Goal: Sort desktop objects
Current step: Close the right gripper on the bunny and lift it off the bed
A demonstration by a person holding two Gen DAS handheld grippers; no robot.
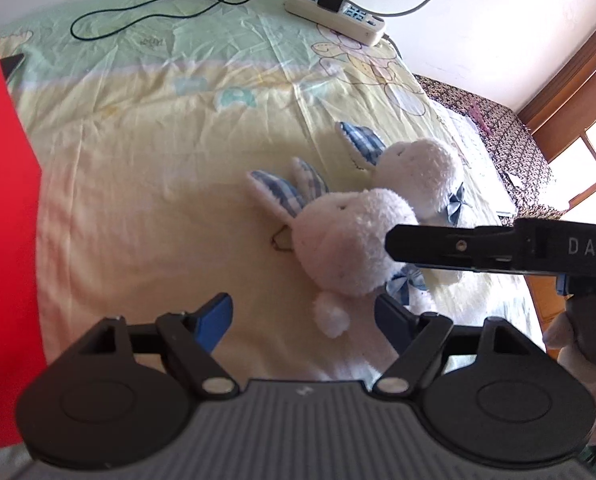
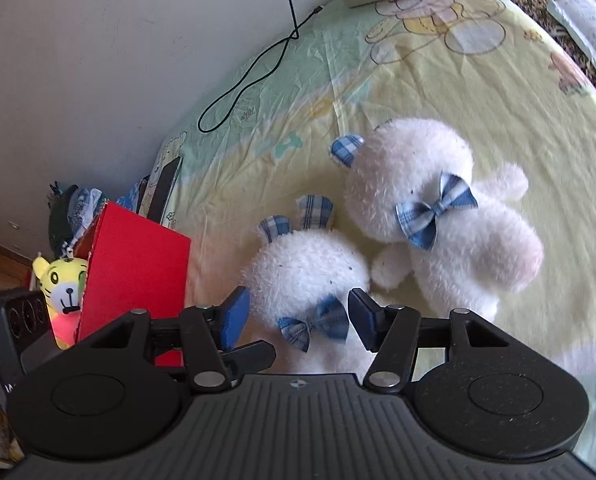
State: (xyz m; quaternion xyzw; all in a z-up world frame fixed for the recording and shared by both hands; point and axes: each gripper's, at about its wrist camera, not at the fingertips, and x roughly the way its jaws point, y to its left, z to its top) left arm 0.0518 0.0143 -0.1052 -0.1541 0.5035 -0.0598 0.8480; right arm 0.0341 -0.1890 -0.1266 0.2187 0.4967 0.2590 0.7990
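Presently both claws stand open, holding nothing. Right claw (image 2: 298,322) straddles the near plush rabbit (image 2: 305,276) on the bedsheet (image 2: 457,92); left claw (image 1: 303,320) hovers beside. Risk: pads pinching only the bow (image 2: 315,326), so the toy slips before the red box (image 2: 138,264).

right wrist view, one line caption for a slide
Right gripper open around the nearer white plush rabbit, red box at left.

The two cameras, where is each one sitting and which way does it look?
Left wrist: sits on the left claw, looks down at the nearer bunny; the right claw and a hand show.
Right wrist: sits on the right claw, looks down at the nearer bunny; a left claw finger pokes in.
Shared: both bunnies, red box, power strip.
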